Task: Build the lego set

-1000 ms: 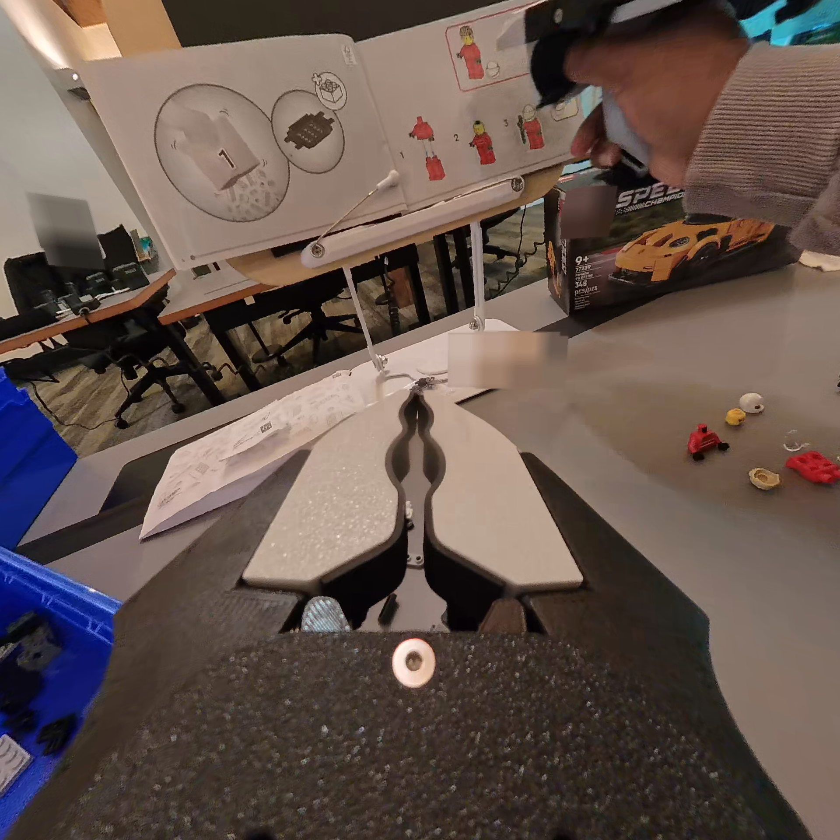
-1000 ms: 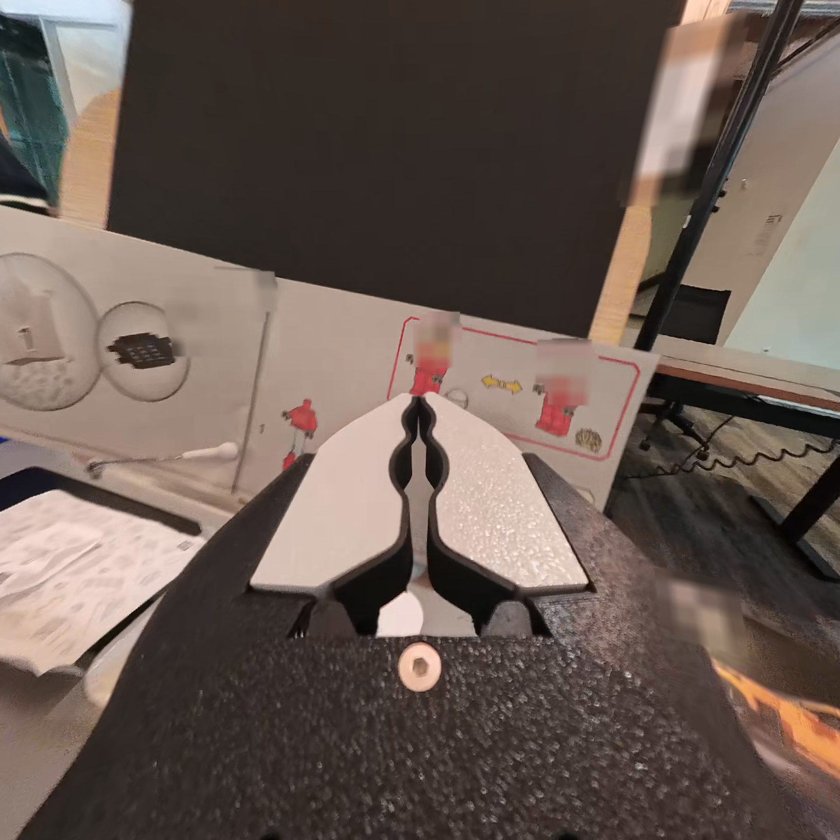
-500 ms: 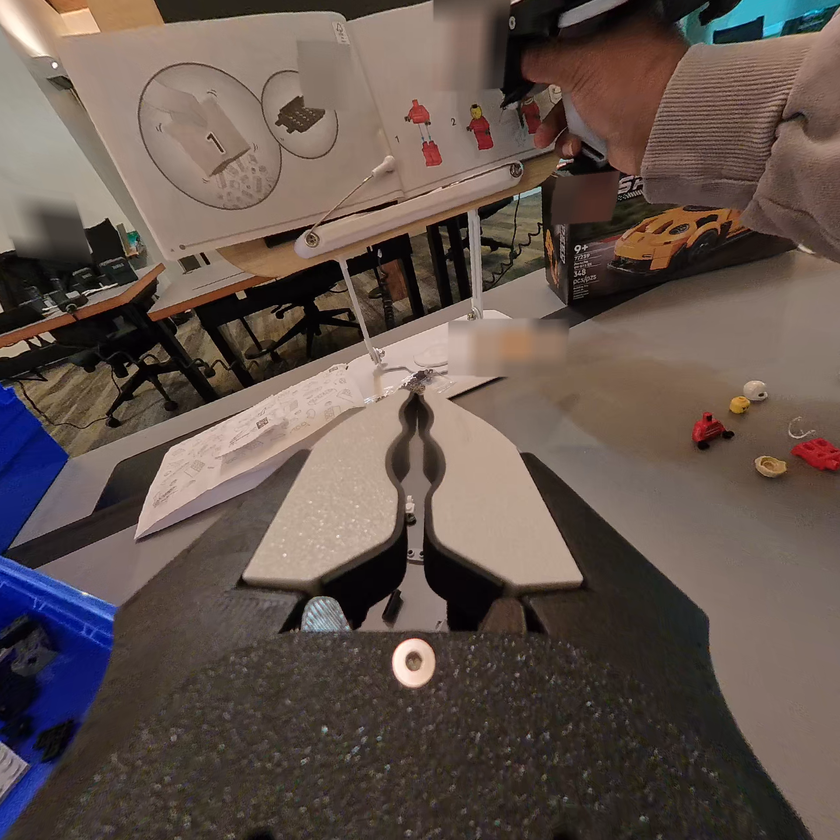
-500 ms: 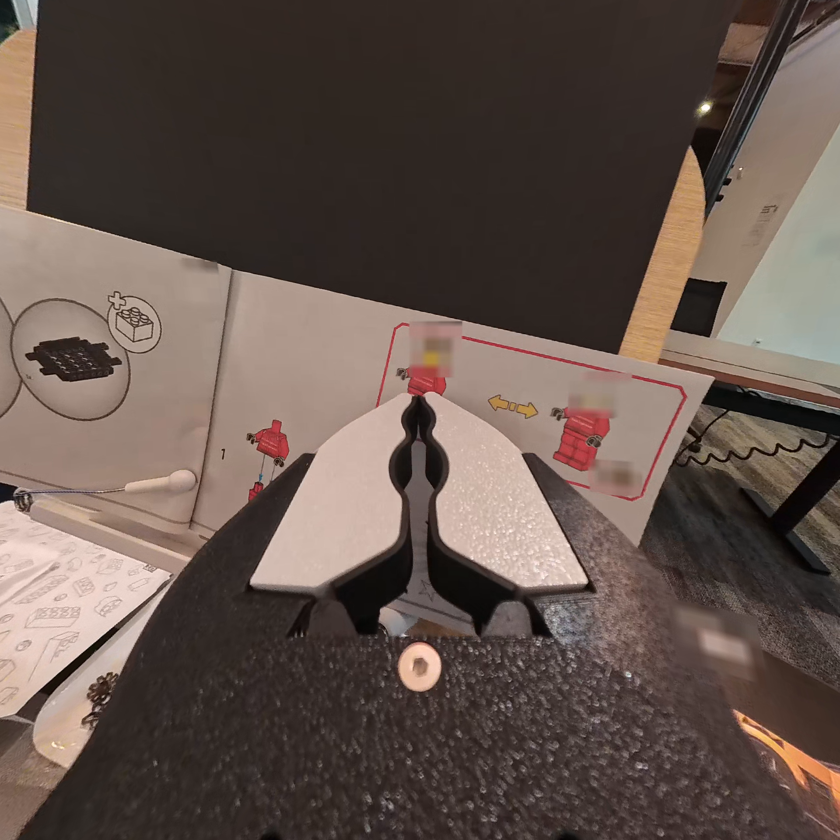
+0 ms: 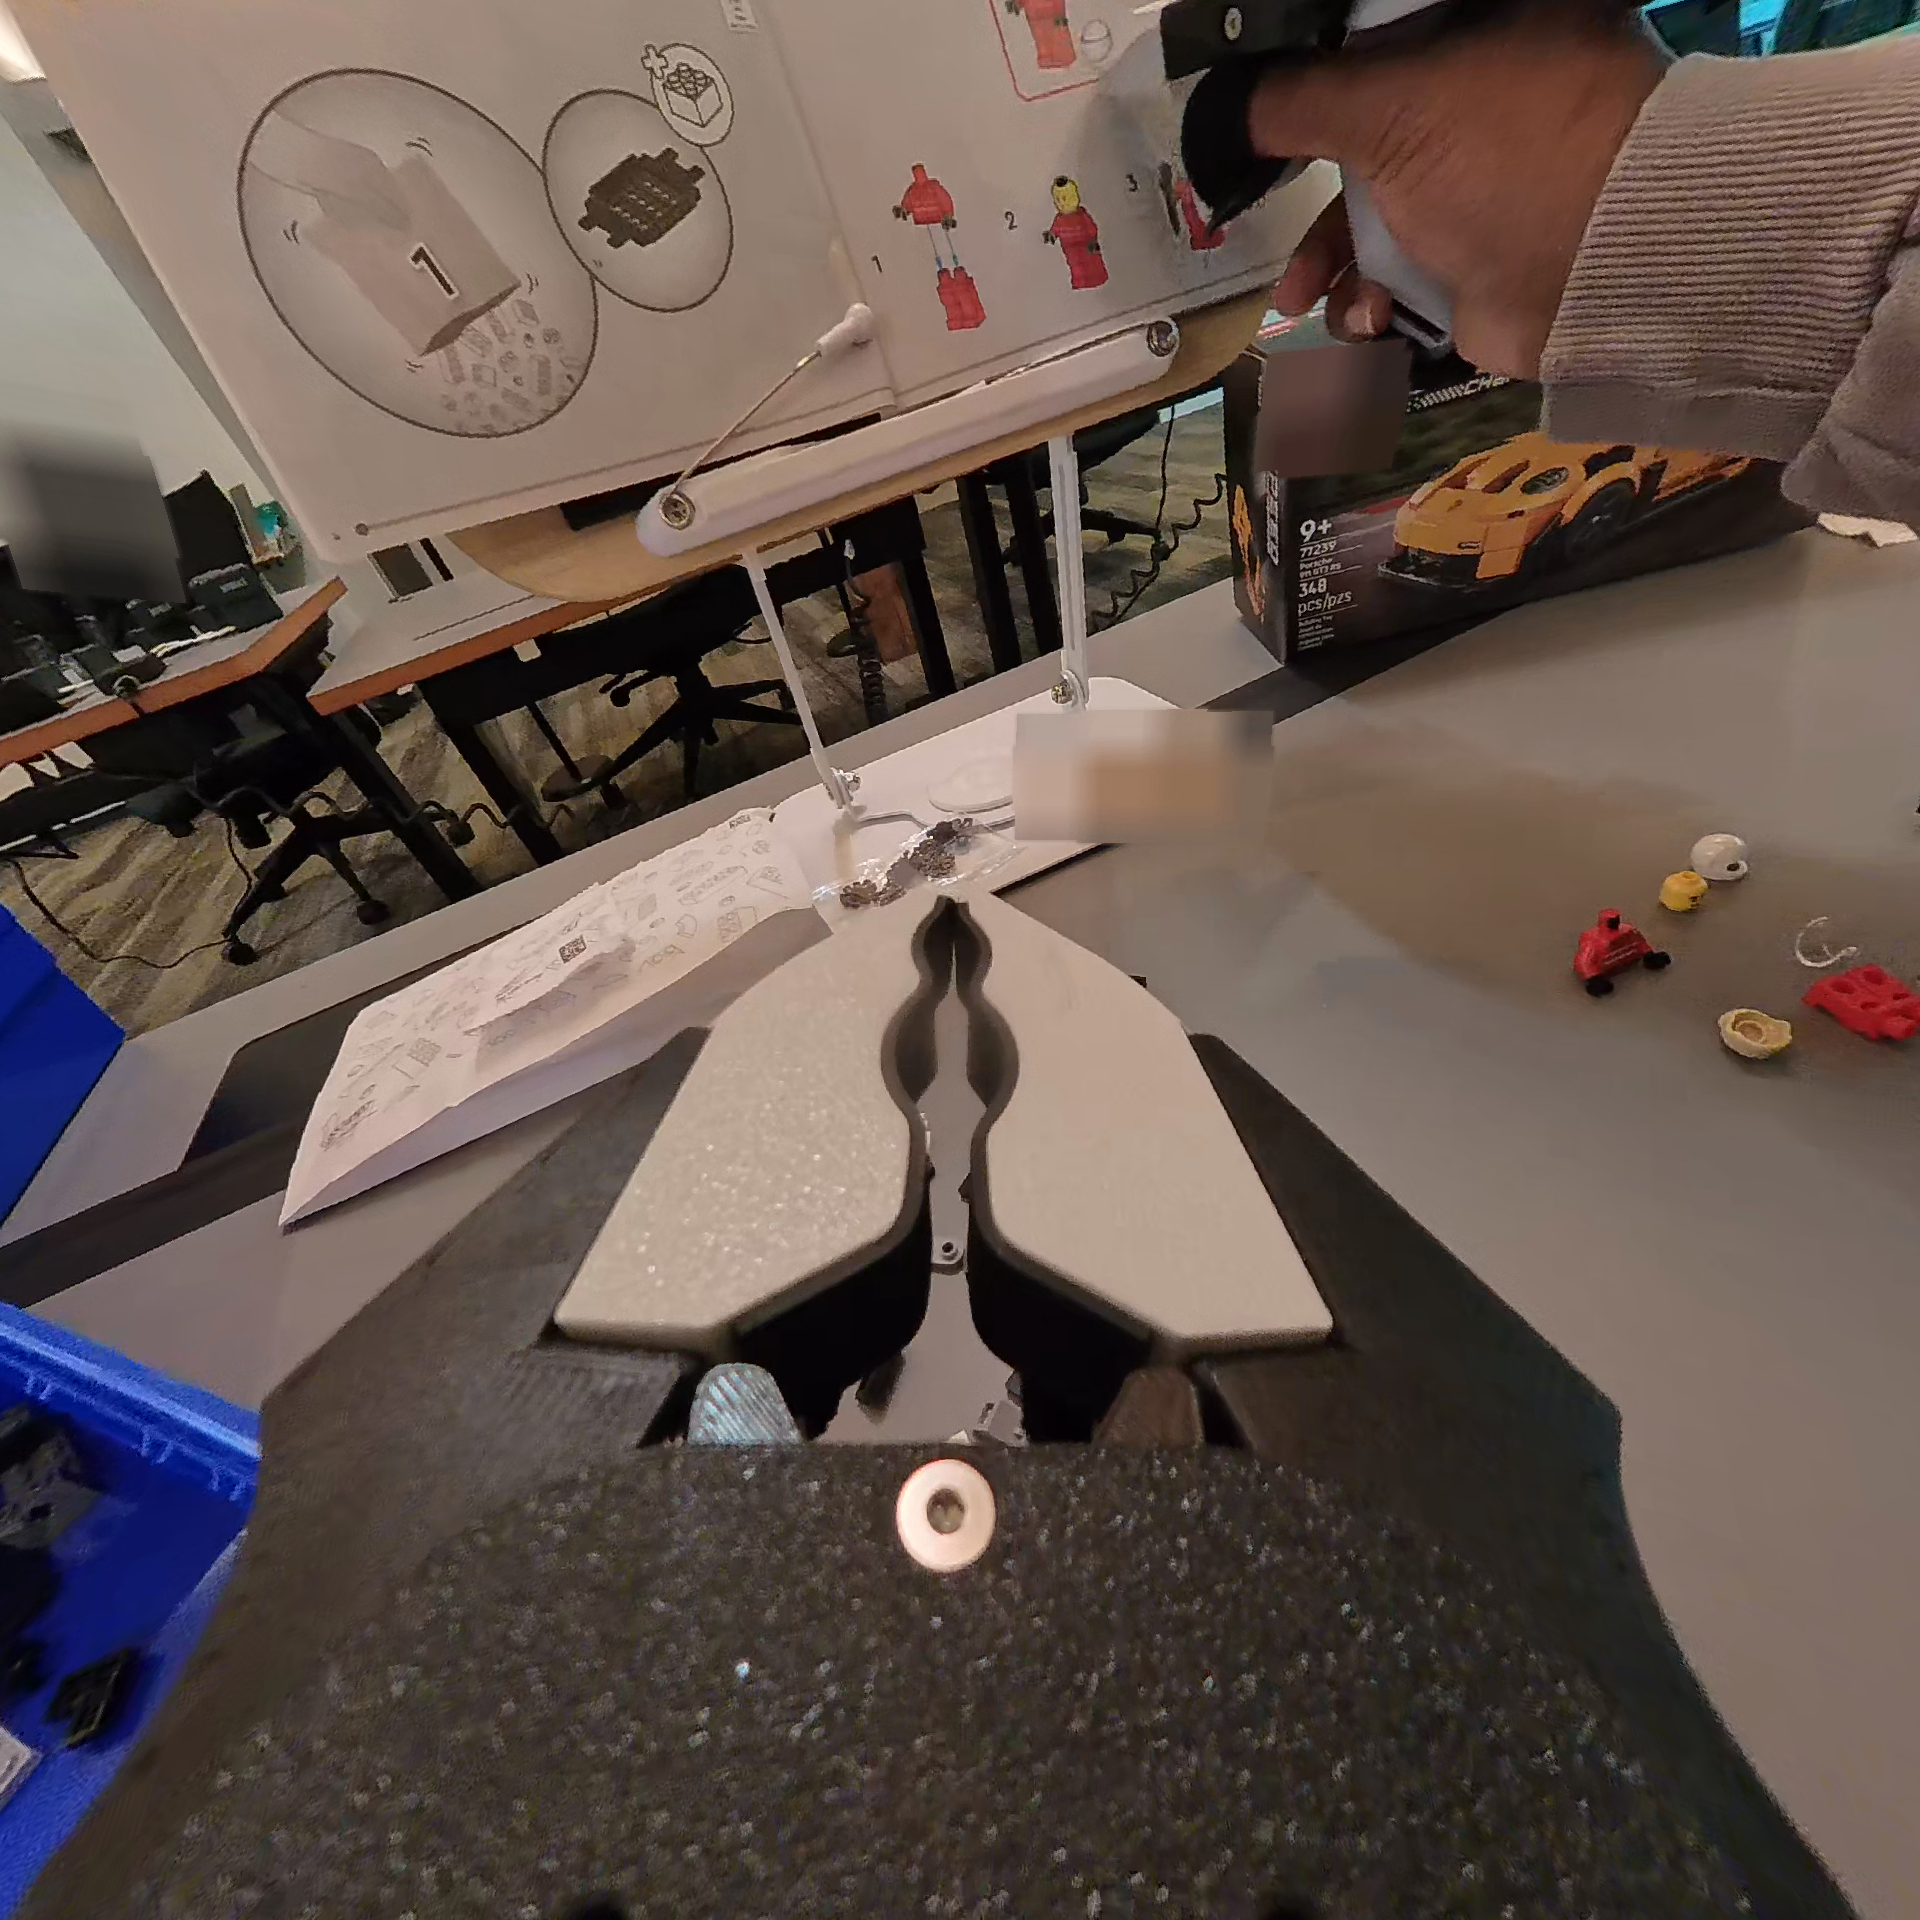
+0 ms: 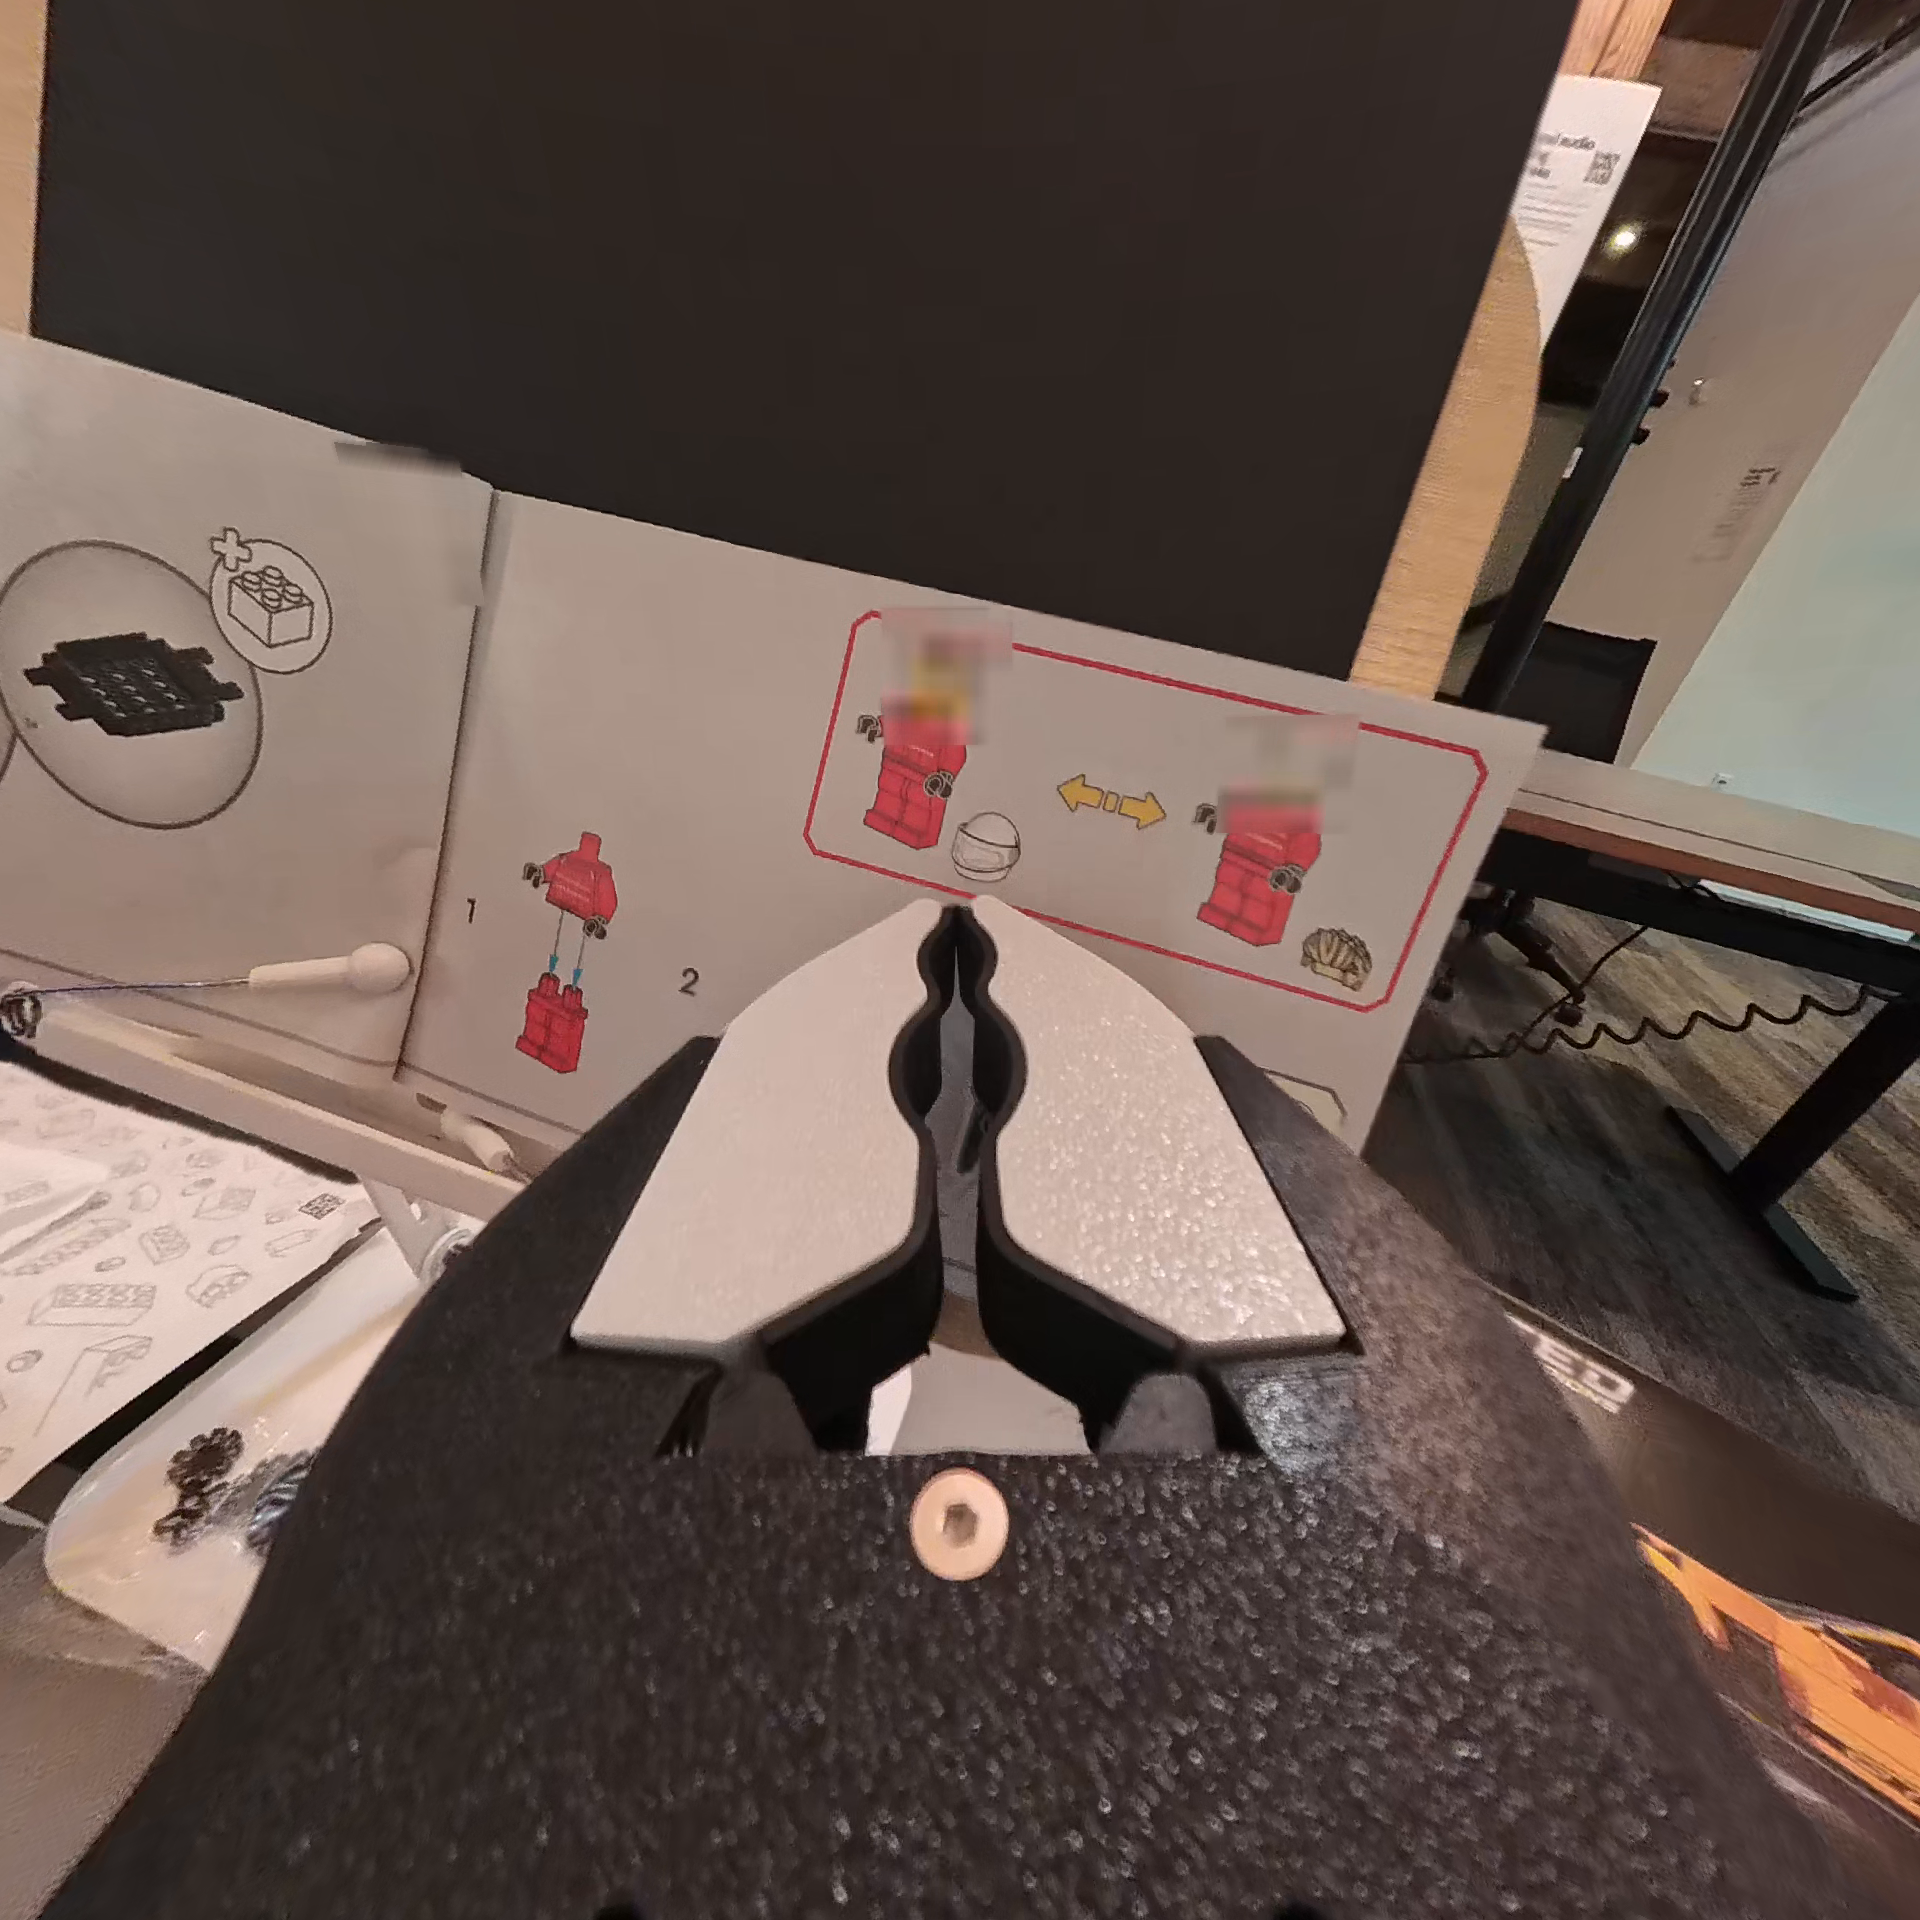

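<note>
In the left wrist view your left gripper (image 5: 948, 914) idles above the table (image 5: 1455, 1195), jaws pinched together on nothing, while the loose minifigure pieces (image 5: 1617, 948) wait at 3 o'clock; in the right wrist view your right gripper (image 6: 954, 920), likewise closed and empty, faces the propped instruction booklet (image 6: 727, 831), presumably to read step 1.

blue bin (image 5: 125, 1455) cut off, contents blurred

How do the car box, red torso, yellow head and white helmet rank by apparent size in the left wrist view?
1. car box
2. red torso
3. white helmet
4. yellow head, close to the helmet, so unsure.
</note>
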`<state>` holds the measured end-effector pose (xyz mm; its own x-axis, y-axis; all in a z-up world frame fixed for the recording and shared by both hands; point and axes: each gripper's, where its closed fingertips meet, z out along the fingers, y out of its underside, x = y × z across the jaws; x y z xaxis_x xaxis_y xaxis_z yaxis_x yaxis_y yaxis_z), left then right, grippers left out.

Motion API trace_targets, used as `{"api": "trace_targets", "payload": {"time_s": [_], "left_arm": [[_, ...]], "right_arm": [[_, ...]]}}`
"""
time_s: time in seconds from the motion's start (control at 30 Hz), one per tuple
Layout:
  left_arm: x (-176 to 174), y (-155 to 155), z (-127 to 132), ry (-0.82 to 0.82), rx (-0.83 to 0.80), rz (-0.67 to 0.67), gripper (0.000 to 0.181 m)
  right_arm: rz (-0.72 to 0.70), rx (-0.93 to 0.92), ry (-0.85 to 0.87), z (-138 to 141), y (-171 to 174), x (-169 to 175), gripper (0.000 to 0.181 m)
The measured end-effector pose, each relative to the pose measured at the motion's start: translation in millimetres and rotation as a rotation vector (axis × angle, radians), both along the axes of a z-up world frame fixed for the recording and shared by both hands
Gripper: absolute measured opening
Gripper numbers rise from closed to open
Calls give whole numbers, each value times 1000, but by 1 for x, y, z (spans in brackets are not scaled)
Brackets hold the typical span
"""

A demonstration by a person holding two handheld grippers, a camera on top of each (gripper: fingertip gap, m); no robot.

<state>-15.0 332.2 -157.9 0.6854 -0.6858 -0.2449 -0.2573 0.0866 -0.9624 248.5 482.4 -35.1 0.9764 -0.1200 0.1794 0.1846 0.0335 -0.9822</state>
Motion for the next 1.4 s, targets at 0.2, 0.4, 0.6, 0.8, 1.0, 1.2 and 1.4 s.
{"api": "trace_targets", "payload": {"time_s": [0.2, 0.4, 0.6, 0.8, 1.0, 1.2, 1.4], "left_arm": [[-1, 0, 0, -3, 7, 9, 0], [-4, 4, -1, -5, 7, 33, 0], [-4, 5, -3, -1, 1, 30, 0], [-3, 4, -4, 0, -1, 21, 0], [-1, 3, -6, 7, -1, 14, 0], [0, 3, -8, 14, -4, 12, 0], [0, 3, -9, 18, -7, 10, 0]], "right_arm": [[2, 44, 12, 4, -8, 3, 0], [12, 63, 3, 8, -3, 2, 2], [3, 58, 10, 9, 0, 4, 2], [-8, 58, 23, 7, -8, 15, 2], [-22, 56, 27, 2, -19, 27, 2], [-21, 51, 33, -3, -23, 31, 2], [-19, 47, 35, -6, -24, 32, 2]]}}
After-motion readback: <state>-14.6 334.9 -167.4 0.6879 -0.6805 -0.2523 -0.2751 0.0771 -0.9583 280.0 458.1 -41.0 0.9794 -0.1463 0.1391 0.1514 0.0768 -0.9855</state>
